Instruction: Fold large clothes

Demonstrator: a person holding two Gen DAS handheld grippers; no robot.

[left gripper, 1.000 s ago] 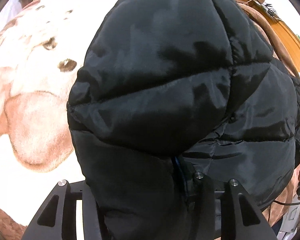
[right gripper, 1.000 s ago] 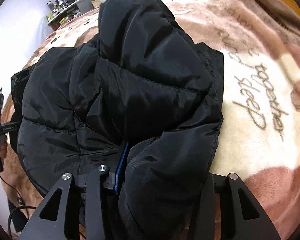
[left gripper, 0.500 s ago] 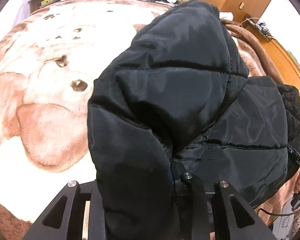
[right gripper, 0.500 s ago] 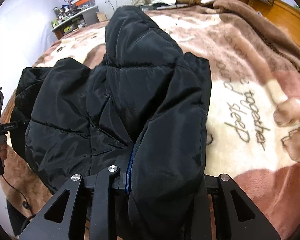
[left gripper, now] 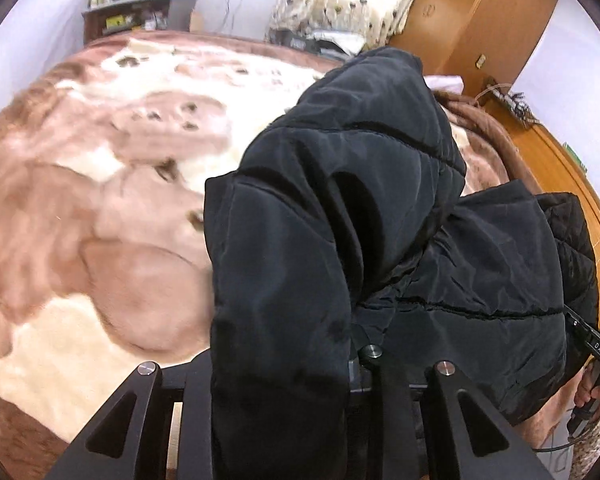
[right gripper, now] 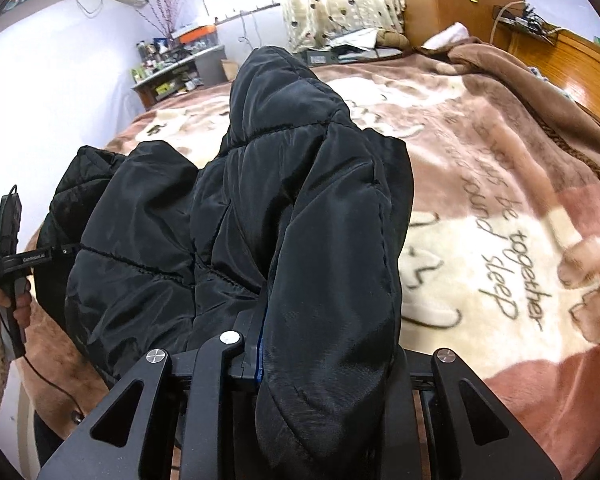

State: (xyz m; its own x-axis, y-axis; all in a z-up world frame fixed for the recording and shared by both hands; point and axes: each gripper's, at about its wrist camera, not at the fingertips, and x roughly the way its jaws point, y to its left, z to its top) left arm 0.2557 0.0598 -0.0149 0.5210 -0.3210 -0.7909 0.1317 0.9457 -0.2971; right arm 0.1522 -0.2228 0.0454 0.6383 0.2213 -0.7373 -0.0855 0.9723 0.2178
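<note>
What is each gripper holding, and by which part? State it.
Both hold the black quilted puffer jacket. The left gripper and the right gripper each pinch a padded fold of it; which part of the garment cannot be told.

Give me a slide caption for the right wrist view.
Right gripper clamps a black puffer jacket over a patterned blanket.

Matte black left gripper frame — silver screws, triangular cutouts.

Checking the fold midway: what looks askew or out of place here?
The black puffer jacket is bunched unevenly, not flat on the blanket. Each hand-held gripper, left and right, is shut on a raised fold. No damage shows.
</note>
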